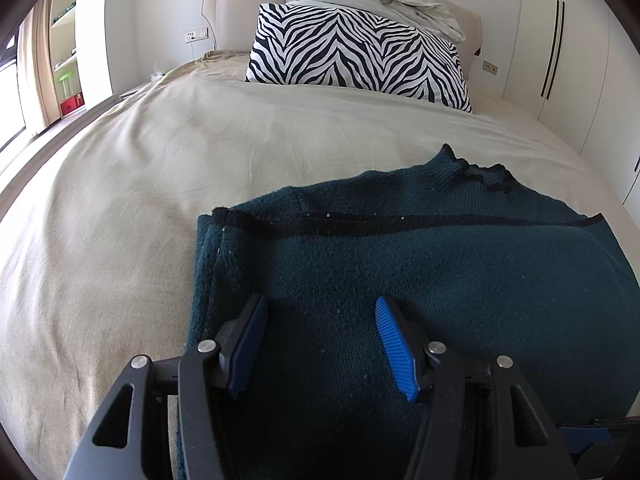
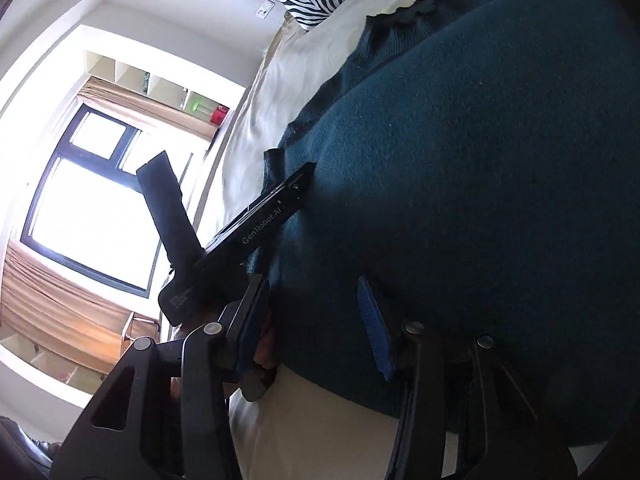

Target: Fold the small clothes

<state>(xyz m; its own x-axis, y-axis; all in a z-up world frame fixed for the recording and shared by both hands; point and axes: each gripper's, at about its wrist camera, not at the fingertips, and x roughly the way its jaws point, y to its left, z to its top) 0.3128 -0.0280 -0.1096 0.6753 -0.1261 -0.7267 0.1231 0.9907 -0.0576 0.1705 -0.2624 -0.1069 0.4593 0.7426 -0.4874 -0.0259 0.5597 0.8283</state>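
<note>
Left gripper (image 1: 320,344) hovers with its jaws apart directly over the teal sweater (image 1: 420,272), which lies partly folded on the bed (image 1: 140,200), collar end far ahead and long axis along the fingers. Right gripper (image 2: 316,328), rolled sideways, also spread and empty, sits at the sweater's near hem, so both of the 2 look equally close.

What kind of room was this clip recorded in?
A home bedroom, most likely: a bed with a zebra-print pillow against a padded headboard, and a curtained window. A teal sweater lies on the bed.
</note>
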